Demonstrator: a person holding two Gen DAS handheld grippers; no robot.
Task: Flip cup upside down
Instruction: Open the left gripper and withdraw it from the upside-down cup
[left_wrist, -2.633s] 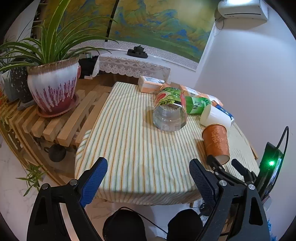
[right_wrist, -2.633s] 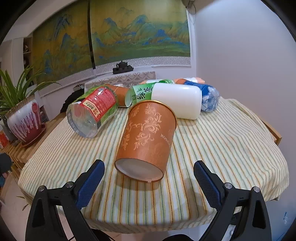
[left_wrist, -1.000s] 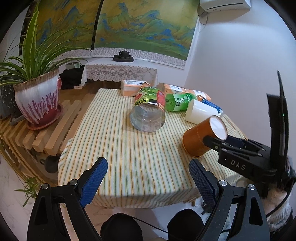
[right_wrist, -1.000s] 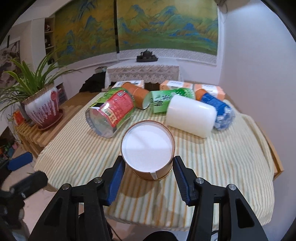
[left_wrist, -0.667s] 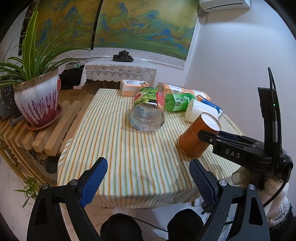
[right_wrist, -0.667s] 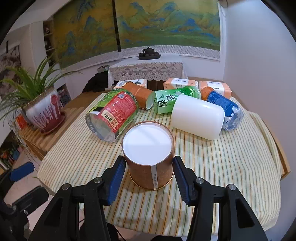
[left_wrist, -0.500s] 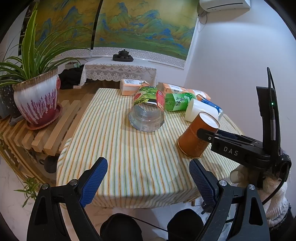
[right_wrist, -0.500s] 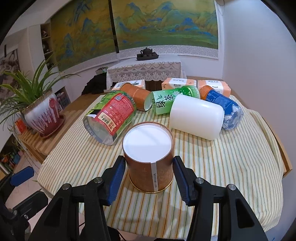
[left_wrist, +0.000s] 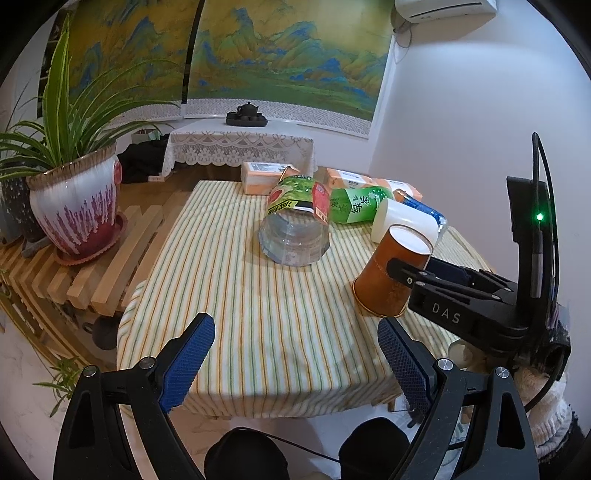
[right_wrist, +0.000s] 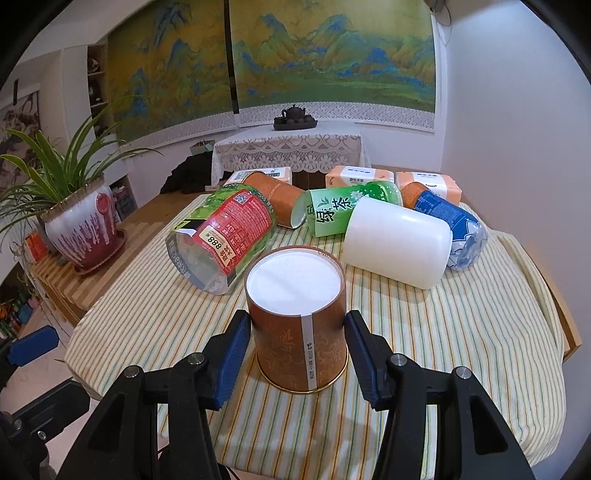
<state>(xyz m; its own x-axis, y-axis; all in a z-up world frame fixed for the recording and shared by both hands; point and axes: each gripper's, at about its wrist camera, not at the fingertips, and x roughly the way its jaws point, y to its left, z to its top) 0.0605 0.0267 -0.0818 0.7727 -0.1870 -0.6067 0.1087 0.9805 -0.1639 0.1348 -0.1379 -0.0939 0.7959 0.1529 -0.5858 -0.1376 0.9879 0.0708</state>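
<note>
The cup (right_wrist: 301, 321) stands mouth down on the striped cloth (right_wrist: 461, 354), white base up, clamped between the right gripper's (right_wrist: 295, 354) pads near the table's front edge; the left gripper (left_wrist: 295, 365) hangs wide open, empty, well apart from it

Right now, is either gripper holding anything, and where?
The right gripper clamps the inverted cup by its side walls, near the base end. The left gripper holds nothing.
</note>
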